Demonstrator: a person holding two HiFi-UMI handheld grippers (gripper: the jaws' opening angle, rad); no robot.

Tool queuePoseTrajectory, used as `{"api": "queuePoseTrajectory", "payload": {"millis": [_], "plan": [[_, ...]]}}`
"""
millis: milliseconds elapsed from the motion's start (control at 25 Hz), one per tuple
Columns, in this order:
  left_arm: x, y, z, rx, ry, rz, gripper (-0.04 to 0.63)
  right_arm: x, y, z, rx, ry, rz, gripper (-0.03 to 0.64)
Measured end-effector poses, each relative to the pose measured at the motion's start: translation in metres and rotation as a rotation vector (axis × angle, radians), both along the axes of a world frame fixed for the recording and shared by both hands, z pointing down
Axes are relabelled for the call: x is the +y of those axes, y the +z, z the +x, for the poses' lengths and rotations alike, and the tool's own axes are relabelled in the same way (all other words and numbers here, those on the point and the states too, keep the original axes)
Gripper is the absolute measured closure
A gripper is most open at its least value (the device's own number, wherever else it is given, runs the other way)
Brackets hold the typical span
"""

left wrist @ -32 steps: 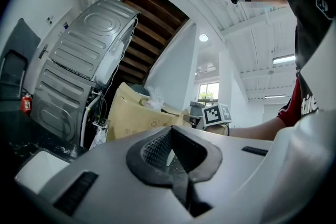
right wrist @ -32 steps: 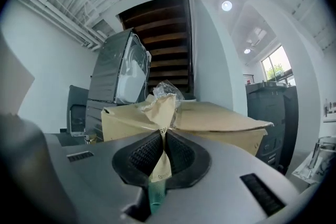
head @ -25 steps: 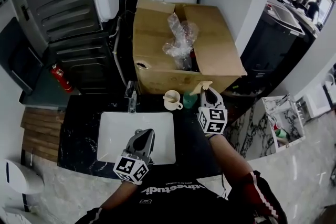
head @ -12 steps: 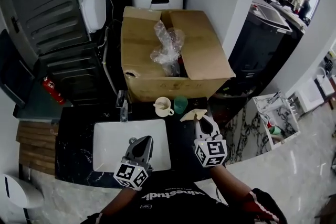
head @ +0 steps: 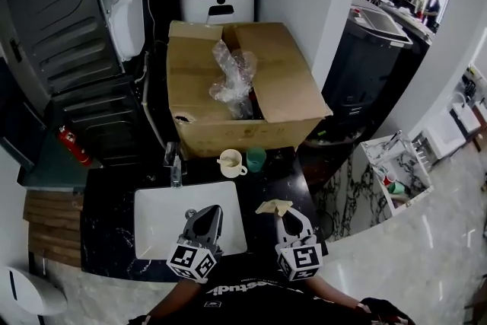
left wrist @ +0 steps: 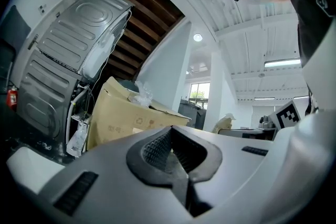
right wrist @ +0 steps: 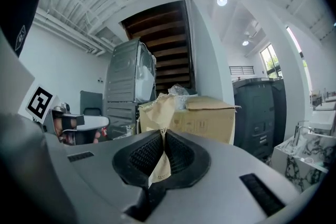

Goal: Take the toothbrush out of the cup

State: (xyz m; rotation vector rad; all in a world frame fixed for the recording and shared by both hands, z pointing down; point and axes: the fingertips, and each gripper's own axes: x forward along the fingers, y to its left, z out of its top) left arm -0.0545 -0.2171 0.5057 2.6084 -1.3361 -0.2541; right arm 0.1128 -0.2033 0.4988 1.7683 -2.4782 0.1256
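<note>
My right gripper (head: 283, 214) is shut on a flat tan paper packet (head: 274, 206), which seems to be the wrapped toothbrush; it sticks out leftward from the jaws over the dark counter. In the right gripper view the packet (right wrist: 158, 113) rises from between the pressed pads of that gripper (right wrist: 164, 137). A green cup (head: 256, 157) and a cream mug (head: 228, 161) stand farther back by the cardboard box (head: 228, 125), well apart from the packet. My left gripper (head: 205, 214) hovers over the white sink (head: 161, 221), shut and empty (left wrist: 170, 131).
A tap (head: 175, 164) stands at the sink's back edge. The open box holds crumpled plastic (head: 228, 80). A grey appliance (head: 68, 27) fills the upper left, and a marble rack (head: 396, 164) stands at the right. A red extinguisher (head: 72, 144) sits left of the counter.
My right gripper has drawn back from beside the green cup toward the person, carrying the tan packet with it. The left gripper stays over the sink.
</note>
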Motion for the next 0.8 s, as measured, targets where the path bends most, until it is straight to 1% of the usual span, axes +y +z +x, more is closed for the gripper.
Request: {"api": "queuePoseTrajectory", "payload": {"millis": [160,280,480,520,560,600,680,800], "plan": [[-0.0005,-0.0005,-0.0004,0.000,-0.002,-0.002,0.580,-0.0002,-0.0005,-0.0021,-0.015,-0.011,0.000,0.574],[0.0008,-0.0025,0.0000,-0.008,-0.005,0.006,0.580,-0.0002,-0.0032,-0.0027,-0.022,-0.014,0.010,0.574],[0.0017,-0.0020,-0.0022,0.000,0.000,0.027,0.575,0.0042,0.0013,-0.0061,-0.029,-0.018,-0.004,0.574],[0.0016,-0.0024,-0.0024,-0.001,0.000,0.031,0.546,0.0051,0.0020,-0.0061,-0.031,-0.017,-0.005,0.574],[0.0012,-0.0029,-0.0022,-0.001,-0.001,0.035,0.492,0.0059,0.0024,-0.0063,-0.033,-0.016,-0.006,0.574],[0.0006,-0.0037,-0.0019,-0.002,-0.001,0.039,0.455,0.0064,0.0023,-0.0064,-0.035,-0.016,-0.006,0.574],[-0.0007,-0.0057,-0.0010,-0.008,-0.002,0.053,0.427,0.0062,0.0006,-0.0072,-0.036,-0.021,0.000,0.574],[-0.0022,-0.0053,0.0015,-0.018,-0.004,0.066,0.422,0.0066,-0.0010,-0.0077,-0.029,-0.027,0.008,0.574]]}}
